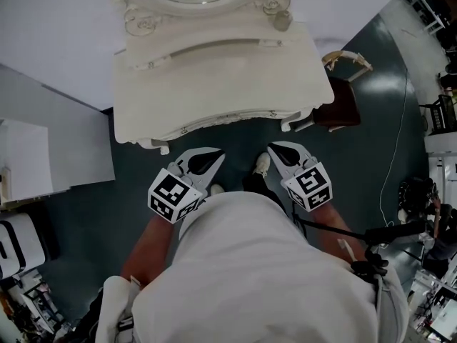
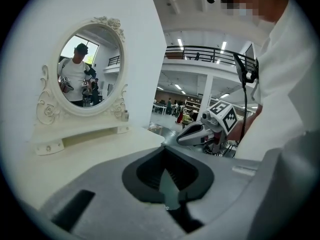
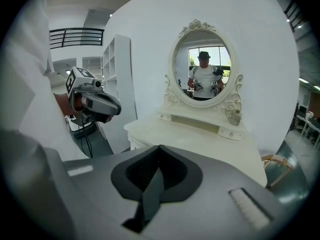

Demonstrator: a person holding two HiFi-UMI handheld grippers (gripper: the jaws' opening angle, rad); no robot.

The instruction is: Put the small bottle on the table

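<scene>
Standing square to a white dressing table, its surface (image 1: pixel 214 84) bare, an oval mirror (image 3: pixel 202 69) rising at the back. Small bottle (image 1: pixel 282 21) upright on the narrow raised shelf (image 3: pixel 200 123) under the mirror, at its right-hand end, just beside the carved scroll of the frame. So: off the surface proper, and hence the job, down from the shelf onto the flat top below. Too small in every view to tell contents or cap.

Left gripper (image 1: pixel 212 157) and right gripper (image 1: pixel 275 148) held side by side just short of the table's front edge, both aimed at it and tipped a little downward, well apart from the bottle. Jaws of both pressed together with nothing between them: empty, fitting for an approach rather than a carry.

Judged stage: the approach, bottle not yet touched. Right gripper the likelier one for the pick, being on the bottle's side. Needed first: jaws spread wide, then a reach across the whole depth of the surface. Risk: knocking so light and narrow a thing against the mirror frame, or off the shelf end toward the wooden chair (image 1: pixel 343 91) beside the table.
</scene>
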